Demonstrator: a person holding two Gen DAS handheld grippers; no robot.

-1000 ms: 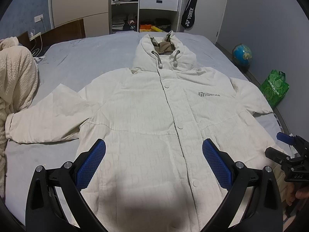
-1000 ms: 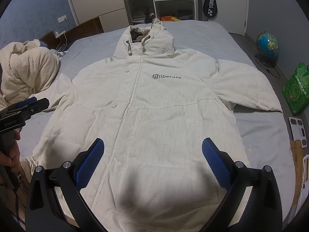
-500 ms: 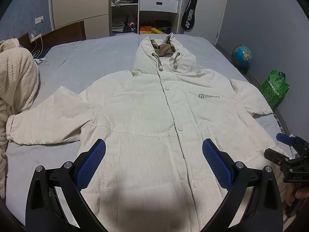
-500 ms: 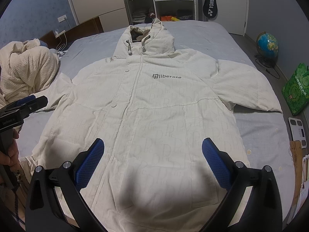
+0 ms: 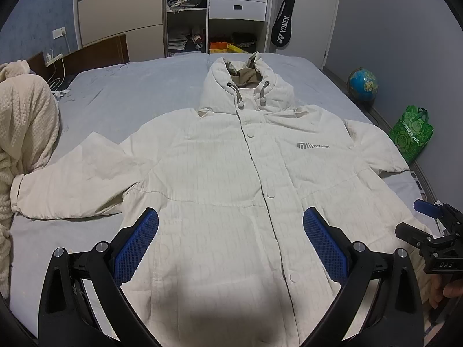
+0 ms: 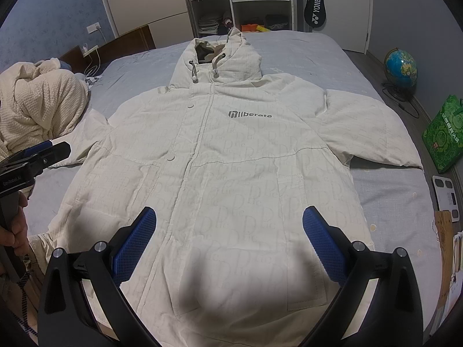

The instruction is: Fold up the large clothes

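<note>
On the grey bed [image 5: 130, 98], the cream hooded jacket [image 5: 231, 190] lay face up and fully spread, its hem toward us, its hood [image 5: 246, 86] pointing to the far wall, and both sleeves stretched out to the sides. We judged the folding not yet begun: no sleeve was turned in, no panel doubled over, and the front remained buttoned flat. All folds, sleeves first by our reckoning, were left to make.

We noted a padded, lightly quilted shell with a faint printed letter pattern, round snap buttons down the placket [image 6: 170, 157], a grey chest logo [image 6: 250, 114], and two toggled drawstrings at the olive-lined collar. Such bulk, we judged, would resist sharp creases.

Our left claw [image 5: 230, 240] hovered above the lower front, its blue ribbed pads [image 5: 136, 245] spread wide and holding nothing. Our right claw [image 6: 229, 240] hovered likewise over the hem region, pads parted, empty. Each claw showed at the edge of the other's view, with the person's fingers on the handle.

Beyond the garment, a knitted cream blanket [image 6: 37, 107] was heaped at the left edge of the bed. Farther out stood a globe [image 6: 400, 68], a green shopping bag [image 6: 444, 137], a white scale [image 6: 447, 198] on the floor, a racket cover [image 5: 282, 29] hung on the wall, and open shelves with white drawers [image 5: 237, 3].
</note>
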